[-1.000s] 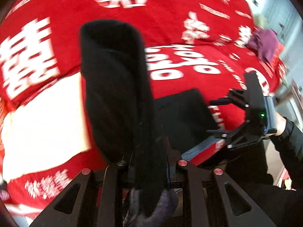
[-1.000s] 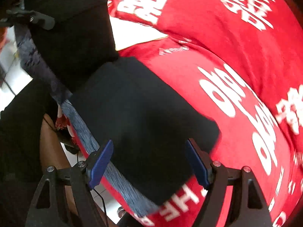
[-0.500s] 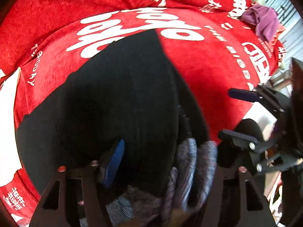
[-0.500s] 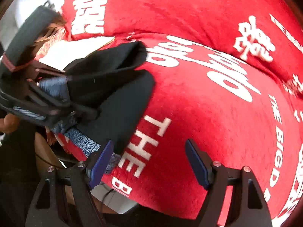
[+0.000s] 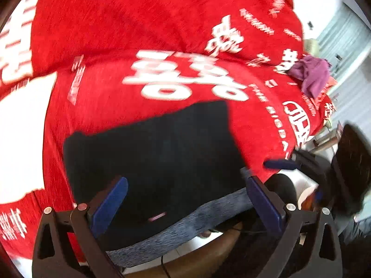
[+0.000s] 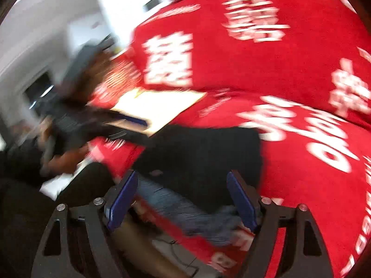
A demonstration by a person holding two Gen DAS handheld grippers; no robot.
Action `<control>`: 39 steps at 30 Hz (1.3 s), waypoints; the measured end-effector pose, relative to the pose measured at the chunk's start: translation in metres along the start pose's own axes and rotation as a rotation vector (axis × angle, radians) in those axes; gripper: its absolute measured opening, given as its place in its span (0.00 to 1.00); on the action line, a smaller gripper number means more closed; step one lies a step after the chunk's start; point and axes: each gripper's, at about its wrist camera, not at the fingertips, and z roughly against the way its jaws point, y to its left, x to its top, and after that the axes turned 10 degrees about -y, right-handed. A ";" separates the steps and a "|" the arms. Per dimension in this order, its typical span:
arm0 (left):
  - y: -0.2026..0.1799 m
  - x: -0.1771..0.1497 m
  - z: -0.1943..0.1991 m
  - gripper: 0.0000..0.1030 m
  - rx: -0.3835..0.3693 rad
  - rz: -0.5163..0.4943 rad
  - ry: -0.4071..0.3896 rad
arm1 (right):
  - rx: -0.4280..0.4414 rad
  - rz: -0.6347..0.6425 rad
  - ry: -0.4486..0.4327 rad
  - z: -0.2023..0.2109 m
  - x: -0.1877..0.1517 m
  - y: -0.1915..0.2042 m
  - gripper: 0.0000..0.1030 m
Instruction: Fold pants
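Observation:
The black pants (image 5: 162,153) lie folded into a flat rectangle on the red blanket, with their grey-blue waistband (image 5: 185,222) along the near edge. My left gripper (image 5: 185,197) hovers just over that edge. Its jaws are opening wide, the pants lie below and between them, and the pads do not press on the cloth. In the right wrist view the same pants (image 6: 204,157) and waistband (image 6: 185,208) lie under my right gripper (image 6: 182,199), which is open and holds nothing. The left gripper (image 6: 129,127) shows blurred at the pants' left corner. The right gripper (image 5: 299,178) shows beside the pants' right edge.
A red blanket with white lettering (image 5: 139,34) covers the whole surface and bulges behind the pants. A white sheet (image 5: 20,127) lies to the left of them, and a purple cloth (image 5: 310,74) sits at the far right. The blanket's near edge drops to the floor.
My left gripper laid the lifted fold of the pants down and let go, its jaws opening from shut. The right gripper swung away and came back over the waistband.

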 end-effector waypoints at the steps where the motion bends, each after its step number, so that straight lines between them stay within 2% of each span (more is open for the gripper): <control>1: 0.008 -0.004 -0.007 0.99 0.020 0.009 0.009 | 0.001 0.022 0.047 -0.014 -0.008 0.005 0.80; 2: 0.015 -0.008 -0.015 0.99 0.046 0.014 0.024 | -0.008 0.022 0.117 -0.031 -0.018 0.004 0.80; 4: 0.034 -0.019 -0.040 0.99 0.107 0.049 0.082 | -0.082 -0.024 0.274 -0.066 -0.047 -0.011 0.80; 5: 0.043 -0.024 -0.047 0.99 0.117 0.067 0.098 | -0.084 -0.036 0.285 -0.069 -0.053 -0.015 0.80; 6: 0.046 -0.030 -0.049 0.99 0.129 0.063 0.096 | -0.070 -0.039 0.249 -0.063 -0.051 -0.014 0.80; 9: 0.040 -0.036 -0.046 0.99 0.155 0.022 0.069 | -0.079 -0.065 0.264 -0.051 -0.036 -0.011 0.80; 13: 0.028 -0.040 -0.044 0.99 0.145 0.016 0.048 | -0.104 -0.012 0.130 -0.030 0.005 -0.016 0.80; 16: 0.021 -0.048 -0.045 0.99 0.170 -0.016 0.028 | -0.126 0.001 0.060 -0.043 0.037 -0.039 0.80; 18: 0.017 -0.052 -0.046 0.99 0.190 -0.043 0.016 | -0.071 -0.055 0.066 -0.066 0.048 -0.060 0.80; 19: 0.016 -0.053 -0.046 0.99 0.197 -0.054 0.014 | -0.028 -0.085 0.087 -0.080 0.049 -0.068 0.80; 20: 0.015 -0.054 -0.047 0.99 0.203 -0.068 0.013 | -0.028 -0.088 0.106 -0.091 0.048 -0.072 0.80; 23: 0.011 -0.056 -0.050 0.99 0.209 -0.099 0.001 | -0.169 -0.057 0.267 -0.136 0.025 -0.092 0.80; 25: 0.009 -0.057 -0.053 0.99 0.223 -0.116 0.004 | -0.184 -0.033 0.225 -0.135 0.023 -0.086 0.81; 27: 0.010 -0.055 -0.047 0.99 0.217 -0.108 0.007 | -0.191 -0.031 0.226 -0.129 0.028 -0.082 0.81; 29: 0.018 -0.052 -0.035 0.99 0.179 -0.054 -0.011 | -0.209 -0.060 0.233 -0.117 0.035 -0.079 0.82; 32: 0.033 -0.056 -0.027 0.99 0.171 0.001 -0.013 | -0.219 -0.099 0.167 -0.088 0.039 -0.070 0.82; 35: 0.041 -0.064 -0.030 0.99 0.188 0.006 -0.014 | -0.211 -0.063 0.163 -0.067 0.026 -0.042 0.82; 39: 0.033 -0.068 -0.033 0.99 0.233 -0.061 -0.002 | -0.198 0.023 0.224 -0.052 -0.011 -0.005 0.82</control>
